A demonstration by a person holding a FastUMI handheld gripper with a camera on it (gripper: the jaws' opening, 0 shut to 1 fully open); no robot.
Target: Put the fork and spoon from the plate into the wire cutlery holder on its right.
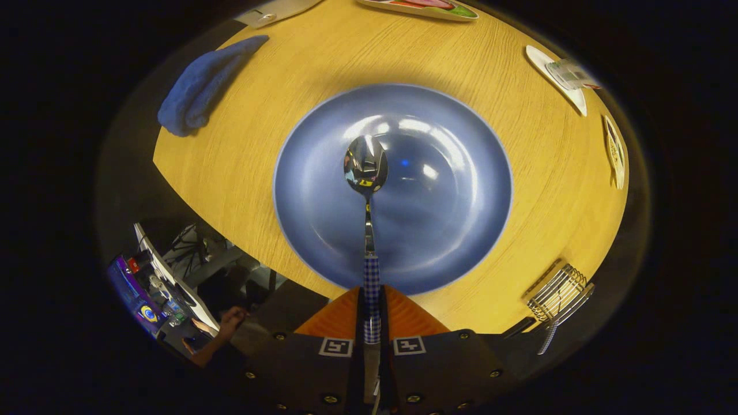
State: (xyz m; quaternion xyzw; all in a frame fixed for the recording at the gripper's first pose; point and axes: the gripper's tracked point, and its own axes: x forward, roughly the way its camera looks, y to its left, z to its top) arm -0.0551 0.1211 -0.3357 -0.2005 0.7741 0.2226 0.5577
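The hand-held gripper [372,314] clamps the checked handle of the shiny metal spoon [366,167] above the round blue plate [450,242], while the wire cutlery holder [556,291] at its right already holds one checked-handled piece, probably the fork.

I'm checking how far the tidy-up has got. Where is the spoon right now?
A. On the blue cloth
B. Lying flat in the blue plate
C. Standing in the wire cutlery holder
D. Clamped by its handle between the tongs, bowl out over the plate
D: the tongs are shut on the checked handle of the spoon, whose bowl sticks out above the blue plate.
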